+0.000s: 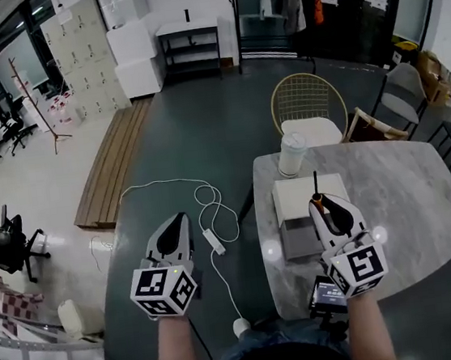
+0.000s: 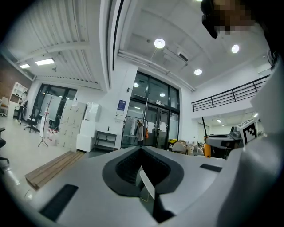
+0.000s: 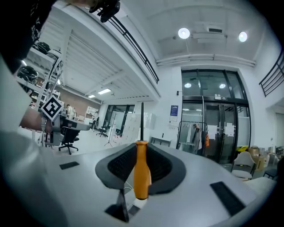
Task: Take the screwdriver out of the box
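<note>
The screwdriver [image 1: 316,196] has an orange handle and a thin black shaft. My right gripper [image 1: 321,203] is shut on its handle and holds it above the white and grey box [image 1: 298,235] on the marble table [image 1: 411,193]. In the right gripper view the screwdriver [image 3: 142,173] stands upright between the dark pads [image 3: 116,165] of the right gripper [image 3: 142,147], shaft pointing up. My left gripper [image 1: 181,219] hangs over the floor left of the table. In its own view the left gripper [image 2: 142,150] points level into the room, its jaws together with nothing between them.
A white cup [image 1: 292,155] stands at the table's far edge behind the box. A wire chair [image 1: 306,104] sits beyond it. A white cable [image 1: 214,217] lies on the dark floor between the grippers. A small screen device [image 1: 327,293] sits at the table's near edge.
</note>
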Available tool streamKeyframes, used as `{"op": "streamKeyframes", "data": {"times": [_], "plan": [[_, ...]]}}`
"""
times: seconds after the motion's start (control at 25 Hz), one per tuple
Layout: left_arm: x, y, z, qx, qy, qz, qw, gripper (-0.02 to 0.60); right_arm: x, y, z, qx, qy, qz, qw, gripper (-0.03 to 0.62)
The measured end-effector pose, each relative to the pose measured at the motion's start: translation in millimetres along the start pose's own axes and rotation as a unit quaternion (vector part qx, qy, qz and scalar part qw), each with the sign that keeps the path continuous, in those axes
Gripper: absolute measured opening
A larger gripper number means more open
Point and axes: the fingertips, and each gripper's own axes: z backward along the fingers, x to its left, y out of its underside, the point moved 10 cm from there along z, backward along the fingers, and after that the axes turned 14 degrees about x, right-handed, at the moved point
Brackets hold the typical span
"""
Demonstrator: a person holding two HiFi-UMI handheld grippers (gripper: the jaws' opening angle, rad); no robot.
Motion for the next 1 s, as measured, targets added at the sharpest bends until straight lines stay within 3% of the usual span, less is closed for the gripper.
{"op": "streamKeyframes", "data": {"times": [0.48, 0.76, 1.0], "plan": [[-90.7, -6.9, -23.0, -0.033, -0.009, -0.012, 0.9993, 0.011, -76.7, 26.7, 44.4, -0.026, -0.012, -0.004, 1.0, 0.087], [-160.2, -0.9, -41.8, -0.034, -0.02, -0.019, 0.999, 0.011, -139.6, 48.5, 66.6, -0.016, -0.023, 0.004, 1.0, 0.087], [-193.4, 3.4, -56.7, -0.035, -0.03, -0.022, 0.9987, 0.011, -180.0, 66.5, 76.8, -0.007, -0.021, -0.008, 1.0, 0.087]]}}
